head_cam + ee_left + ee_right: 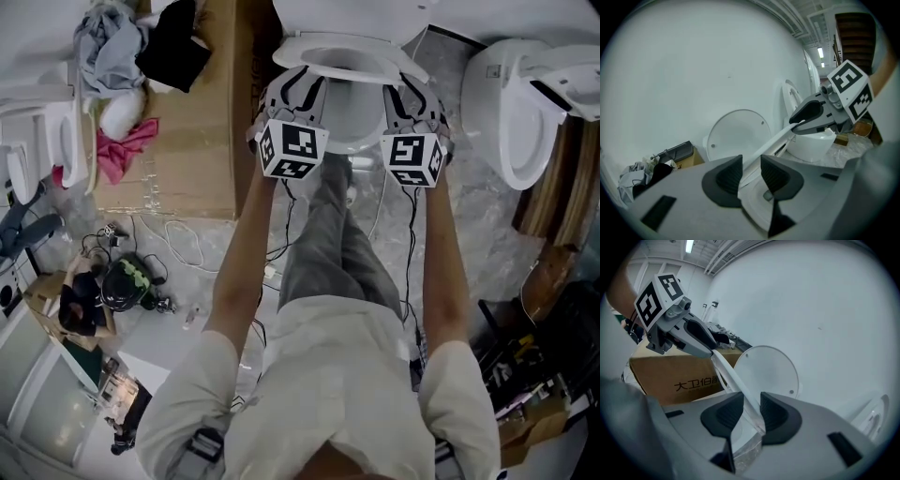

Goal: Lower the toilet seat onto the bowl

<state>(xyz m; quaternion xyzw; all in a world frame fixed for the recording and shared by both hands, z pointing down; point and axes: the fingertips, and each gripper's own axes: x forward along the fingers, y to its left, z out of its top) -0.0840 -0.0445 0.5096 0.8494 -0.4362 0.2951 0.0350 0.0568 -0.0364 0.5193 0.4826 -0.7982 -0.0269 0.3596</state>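
We saw the white toilet seat (pixel 771 142) slanting above the bowl (pixel 352 120) — the left hand-held gripper (pixel 751 169) and right hand-held gripper (pixel 752 409), jaws narrowly apart, each clenched one side rim.

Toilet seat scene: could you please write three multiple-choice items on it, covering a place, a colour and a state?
1. In the head view, where is the cardboard box relative to the toilet seat? A left; B right; C on top of it.
2. What colour is the cloth at the box's left edge? A green; B pink; C yellow.
3. How does the toilet lid stand? A shut on the bowl; B upright behind the seat; C flat on the floor.
Key: A, the box lies left of the seat; B, it is bright pink; B, both gripper views show its round face upright.
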